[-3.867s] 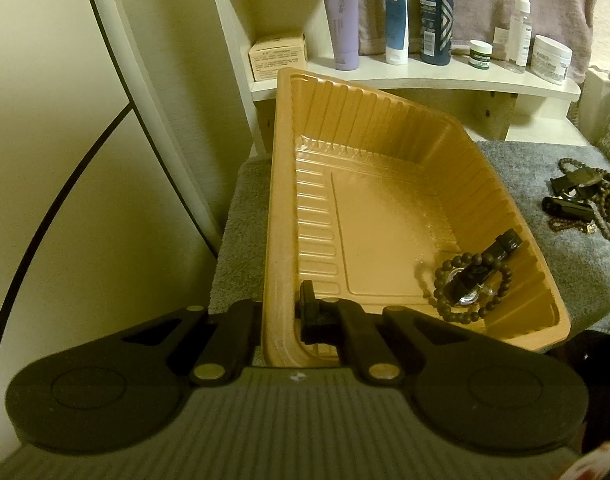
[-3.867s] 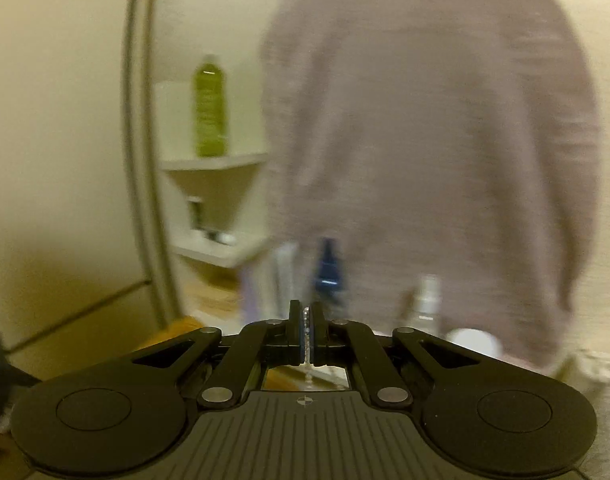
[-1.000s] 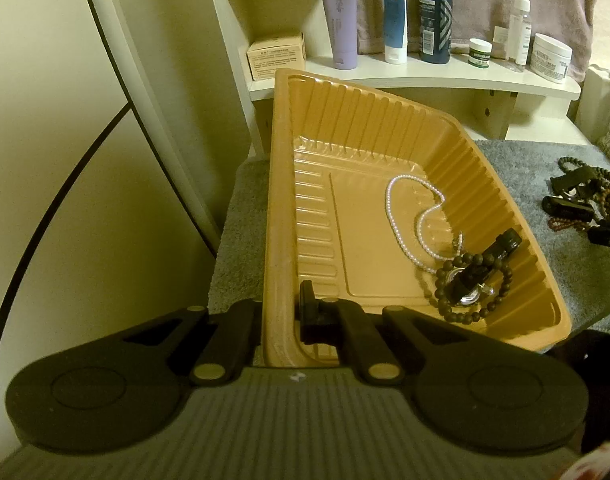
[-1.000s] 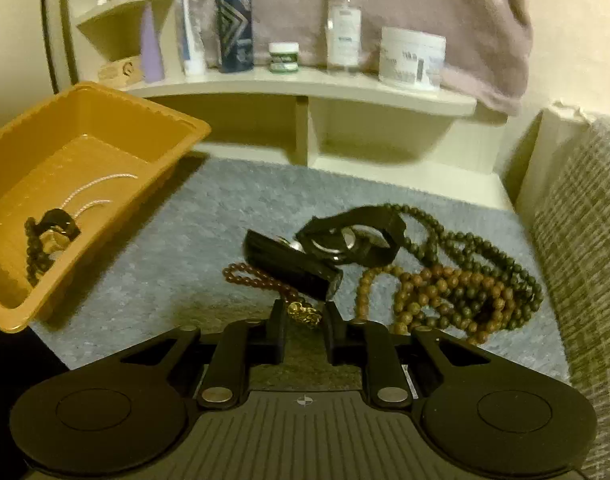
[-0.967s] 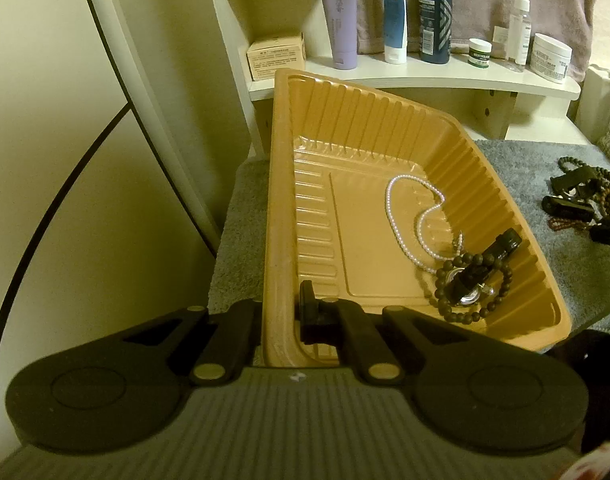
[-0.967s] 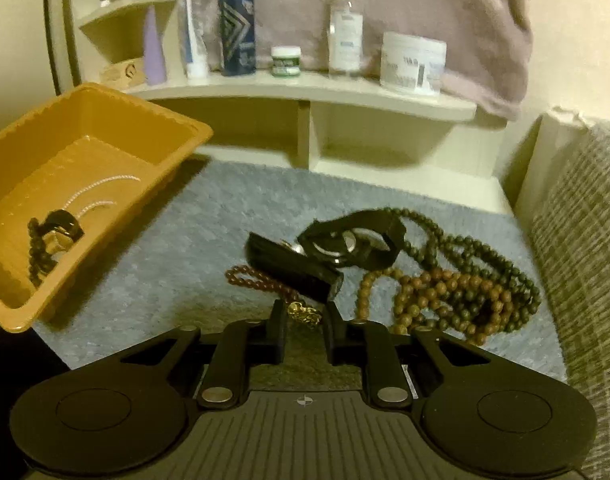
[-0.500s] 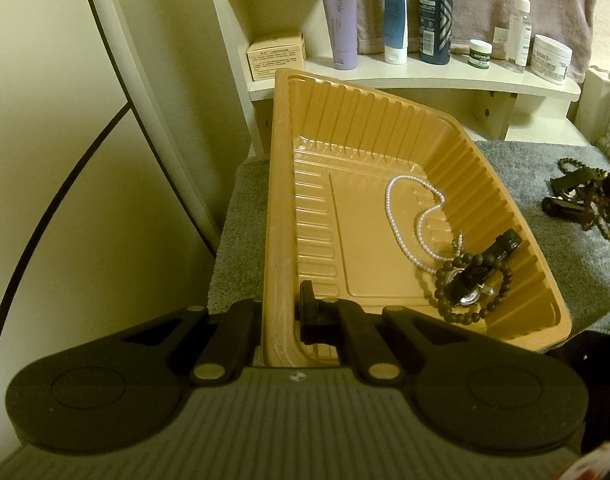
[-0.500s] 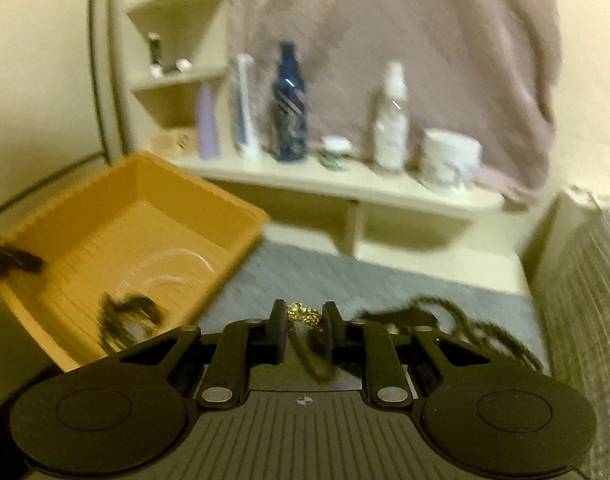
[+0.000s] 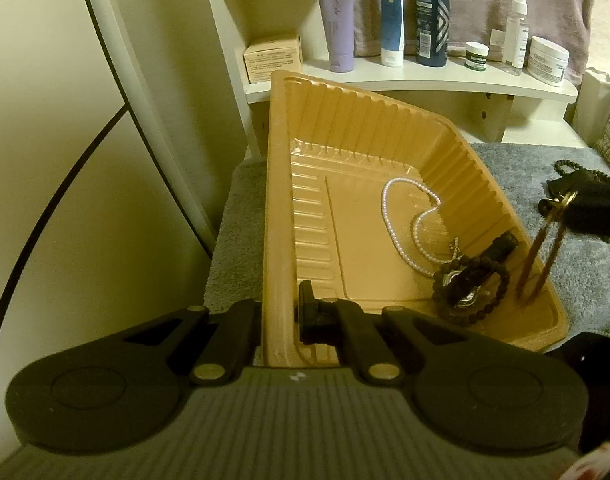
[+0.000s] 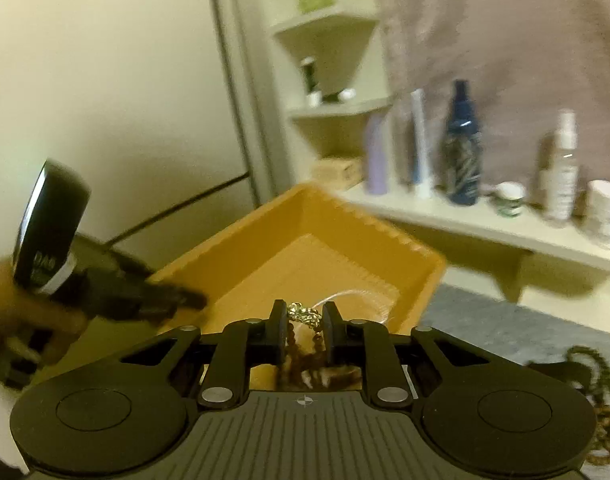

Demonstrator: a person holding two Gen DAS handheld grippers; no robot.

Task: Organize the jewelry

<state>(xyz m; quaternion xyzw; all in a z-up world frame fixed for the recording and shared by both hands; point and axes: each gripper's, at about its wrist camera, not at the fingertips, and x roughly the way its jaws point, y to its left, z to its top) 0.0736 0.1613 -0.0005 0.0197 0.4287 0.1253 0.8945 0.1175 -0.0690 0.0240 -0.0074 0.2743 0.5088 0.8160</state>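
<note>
An orange ribbed tray (image 9: 357, 140) rests tilted on a grey mat. My left gripper (image 9: 281, 312) is shut on its near left rim. Inside the tray lie a pearl necklace (image 9: 405, 216) and a dark bead bracelet (image 9: 471, 292) around a small black piece. My right gripper (image 10: 304, 322) is shut on the gold clasp (image 10: 303, 314) of a reddish-brown bead strand (image 9: 541, 256). The strand dangles over the tray's right edge. In the right wrist view the tray (image 10: 289, 232) lies just ahead, and the left gripper (image 10: 177, 304) is at its corner with a hand behind it.
A white shelf (image 9: 425, 80) behind the tray carries tubes, bottles and jars. The grey mat (image 9: 525, 160) extends right, with dark bead necklaces (image 9: 573, 168) lying on it. A white curved frame (image 9: 145, 92) and a cream wall stand at the left. A woven cushion is at the far right.
My right gripper has lifted the brown bead strand off the mat and carried it up and left to the tray's edge. The left gripper and the tray have not moved.
</note>
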